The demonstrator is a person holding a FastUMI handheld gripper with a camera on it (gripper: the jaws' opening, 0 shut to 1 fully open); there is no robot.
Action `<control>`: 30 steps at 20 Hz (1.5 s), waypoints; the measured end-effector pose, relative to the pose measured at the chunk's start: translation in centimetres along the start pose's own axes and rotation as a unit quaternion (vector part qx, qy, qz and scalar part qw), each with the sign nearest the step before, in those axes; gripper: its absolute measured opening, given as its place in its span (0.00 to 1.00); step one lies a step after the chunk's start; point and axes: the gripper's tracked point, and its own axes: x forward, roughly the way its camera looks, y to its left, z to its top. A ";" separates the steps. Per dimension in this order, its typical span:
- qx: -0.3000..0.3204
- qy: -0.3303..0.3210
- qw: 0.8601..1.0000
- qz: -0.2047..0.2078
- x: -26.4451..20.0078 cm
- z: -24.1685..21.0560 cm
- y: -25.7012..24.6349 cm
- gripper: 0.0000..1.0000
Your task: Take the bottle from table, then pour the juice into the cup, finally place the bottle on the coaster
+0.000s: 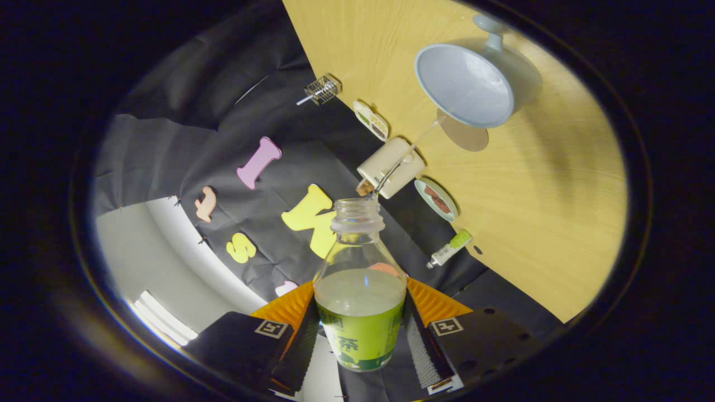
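The gripper [360, 329] pinches the uncapped juice bottle [360, 296] by its label between both fingers and tips it, so a thin stream arcs into the pale blue cup [466, 84], standing beyond on the worktop [536, 223].

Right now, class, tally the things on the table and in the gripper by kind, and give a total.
Bottles, held in the shut gripper: 1
Cups: 1
Small dishes: 2
Boxes: 1
Tubes: 1
Wire baskets: 1
Total: 7
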 end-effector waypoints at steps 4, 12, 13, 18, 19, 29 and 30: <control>0.010 0.001 1.000 0.001 -0.3 -0.4 0.6 0.77; 0.032 0.007 0.999 0.021 -0.7 -1.6 3.9 0.78; 0.037 0.008 0.999 0.025 -0.8 -1.6 4.4 0.78; 0.069 0.000 0.997 0.045 -1.5 -1.2 6.6 0.78; 0.074 -0.001 0.996 0.048 -1.6 -1.2 7.0 0.78; -0.007 -0.004 1.000 0.017 -1.1 0.0 5.3 0.77; -0.044 -0.006 0.999 0.005 -1.0 0.1 4.3 0.78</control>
